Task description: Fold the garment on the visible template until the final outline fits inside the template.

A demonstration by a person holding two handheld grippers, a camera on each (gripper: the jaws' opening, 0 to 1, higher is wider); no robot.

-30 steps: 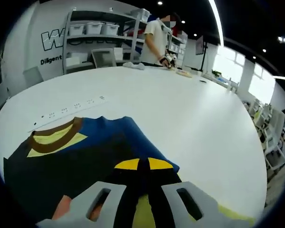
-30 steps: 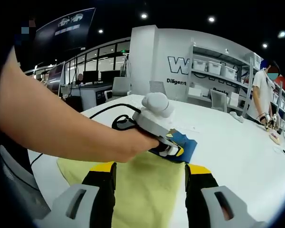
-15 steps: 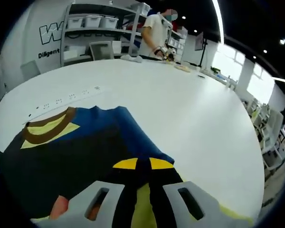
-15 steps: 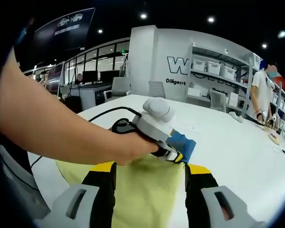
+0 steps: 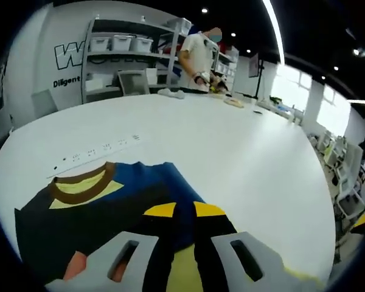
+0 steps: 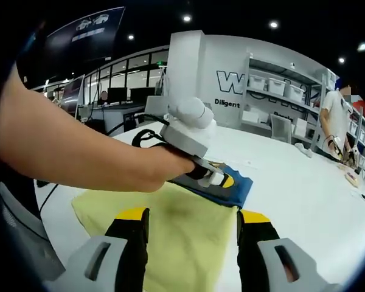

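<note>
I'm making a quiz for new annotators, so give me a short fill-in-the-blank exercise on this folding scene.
1. The garment has a brown collar and lies on a ____ table.
2. In the right gripper view, a ____ cloth lies between that gripper's jaws.
3. The left gripper is held over the ____ edge of the garment.
4. Behind the far table, a person stands beside ____ holding white bins.

Missing words: white; yellow; blue; shelves

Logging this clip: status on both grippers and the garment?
Left gripper shut on garment. Right gripper open over yellow sheet. Garment part-folded on the white table. No obstruction.
</note>
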